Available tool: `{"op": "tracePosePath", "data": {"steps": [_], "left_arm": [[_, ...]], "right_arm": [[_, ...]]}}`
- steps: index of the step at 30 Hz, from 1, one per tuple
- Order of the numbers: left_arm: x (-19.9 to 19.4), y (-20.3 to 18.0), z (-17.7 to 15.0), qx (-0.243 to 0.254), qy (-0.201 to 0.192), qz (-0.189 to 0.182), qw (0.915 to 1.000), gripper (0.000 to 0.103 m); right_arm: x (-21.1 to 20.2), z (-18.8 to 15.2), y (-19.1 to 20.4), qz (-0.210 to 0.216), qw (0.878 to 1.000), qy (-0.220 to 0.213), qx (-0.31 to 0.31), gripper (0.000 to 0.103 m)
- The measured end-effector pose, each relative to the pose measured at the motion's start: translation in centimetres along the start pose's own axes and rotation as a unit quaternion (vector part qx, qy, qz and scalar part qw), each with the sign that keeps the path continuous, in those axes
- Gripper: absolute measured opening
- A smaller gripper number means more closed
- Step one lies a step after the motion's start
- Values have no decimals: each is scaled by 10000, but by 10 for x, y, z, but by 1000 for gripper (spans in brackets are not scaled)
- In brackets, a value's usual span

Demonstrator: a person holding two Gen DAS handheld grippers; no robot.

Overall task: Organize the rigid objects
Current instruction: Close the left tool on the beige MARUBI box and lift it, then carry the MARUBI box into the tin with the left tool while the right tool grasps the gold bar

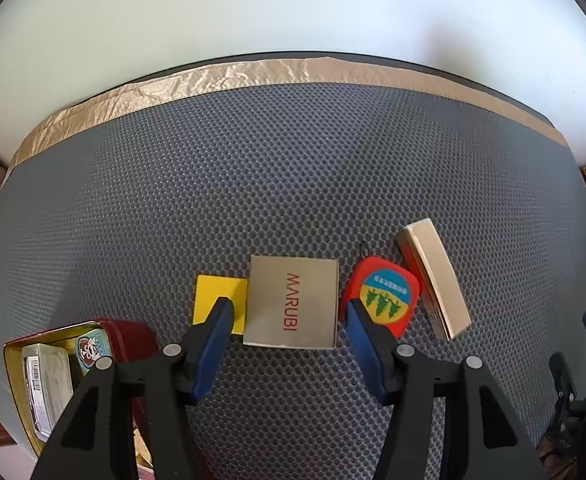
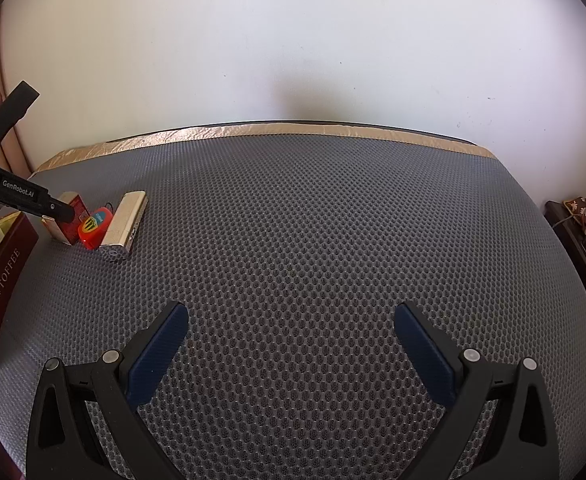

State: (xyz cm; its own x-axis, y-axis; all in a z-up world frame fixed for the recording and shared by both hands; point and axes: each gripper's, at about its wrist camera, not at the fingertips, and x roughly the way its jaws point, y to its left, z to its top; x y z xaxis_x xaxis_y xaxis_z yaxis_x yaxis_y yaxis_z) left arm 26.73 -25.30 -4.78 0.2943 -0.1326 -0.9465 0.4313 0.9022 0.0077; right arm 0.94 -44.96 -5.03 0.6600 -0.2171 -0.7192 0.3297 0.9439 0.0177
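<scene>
Left gripper [image 1: 289,308] hangs half-open astride the MARUBI box [image 1: 293,306] on the mat [image 1: 293,180], pads seemingly clear; lifting carelessly, a finger could knock the yellow block [image 1: 213,294] or red tag [image 1: 389,294] alongside.

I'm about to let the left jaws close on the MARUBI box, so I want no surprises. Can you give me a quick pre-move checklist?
1. Left gripper jaws straddle the MARUBI box: ok.
2. Jaws not yet pressing the box: ok, gaps show either side.
3. Yellow block clear of the left-hand jaw: not ok, that jaw overlaps it.
4. Red tape measure clear of the other jaw: not ok, it sits right beside that jaw.
5. Open tin has space: cannot tell.
6. Right gripper out of the way: ok, open over bare mat.
</scene>
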Motion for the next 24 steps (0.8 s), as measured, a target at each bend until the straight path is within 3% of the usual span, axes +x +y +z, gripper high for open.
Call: {"op": "tracePosePath", "data": {"steps": [3,9,13,17,24], "left_arm": [[0,0,1,61,-84,149,9998,45],[-22,1,-17,-133,-412,54,9990,44],[-57,-2,-59,-265,-779,-133,9965,45],[-73,-6,-107,-316,-850,-166,9957,45],[-78,-12,-168,-362,-770,-226,9961,45]], "right_arm": [[0,0,0,1,10000,0,-2,102],[1,1,-1,16,10000,23,8,102],[3,2,0,7,10000,65,0,102],[3,3,5,-9,9999,97,-130,102],[16,34,46,1391,9883,519,-349,97]]}}
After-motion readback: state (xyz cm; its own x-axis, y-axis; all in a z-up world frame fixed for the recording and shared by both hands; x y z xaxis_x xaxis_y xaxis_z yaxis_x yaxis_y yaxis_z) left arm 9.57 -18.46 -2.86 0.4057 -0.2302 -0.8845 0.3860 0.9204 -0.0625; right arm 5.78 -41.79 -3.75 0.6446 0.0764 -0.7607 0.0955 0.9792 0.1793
